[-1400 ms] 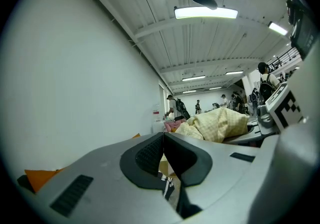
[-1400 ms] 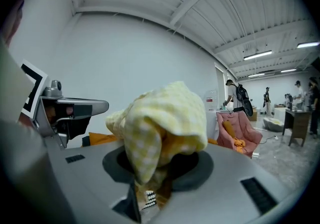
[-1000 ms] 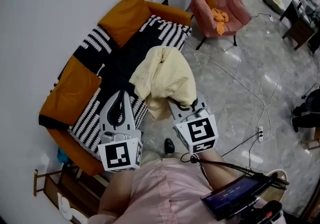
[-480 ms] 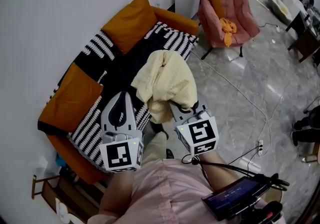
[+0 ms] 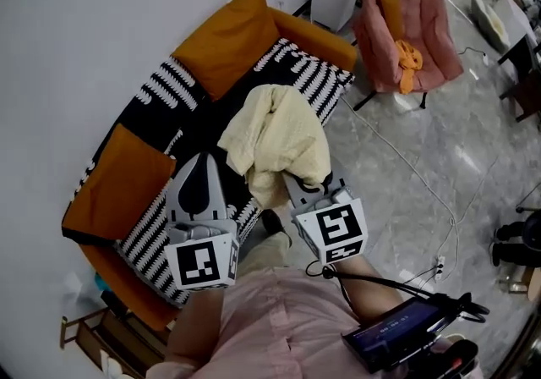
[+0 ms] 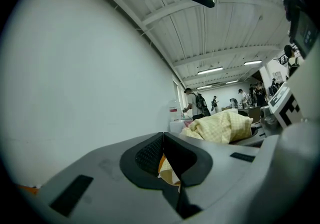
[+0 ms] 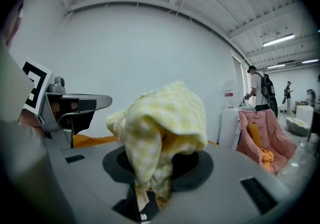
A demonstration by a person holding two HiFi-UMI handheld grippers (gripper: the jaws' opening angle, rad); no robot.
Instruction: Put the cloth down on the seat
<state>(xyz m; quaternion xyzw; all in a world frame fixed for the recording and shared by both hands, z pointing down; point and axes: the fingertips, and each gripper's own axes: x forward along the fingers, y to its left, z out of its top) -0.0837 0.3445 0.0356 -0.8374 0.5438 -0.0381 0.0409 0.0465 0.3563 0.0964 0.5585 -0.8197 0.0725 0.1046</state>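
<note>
while the right gripper (image 5: 297, 185) is clamped shut on a bunched yellow cloth (image 5: 279, 136), the left gripper (image 5: 201, 167) is held beside it with jaws together on nothing; the cloth is kept aloft over the striped sofa seat (image 5: 300, 73).

Soft woven cloth (image 5: 283, 132), matt plastic left gripper (image 5: 203, 162), glossy polished floor (image 5: 423, 145)
</note>
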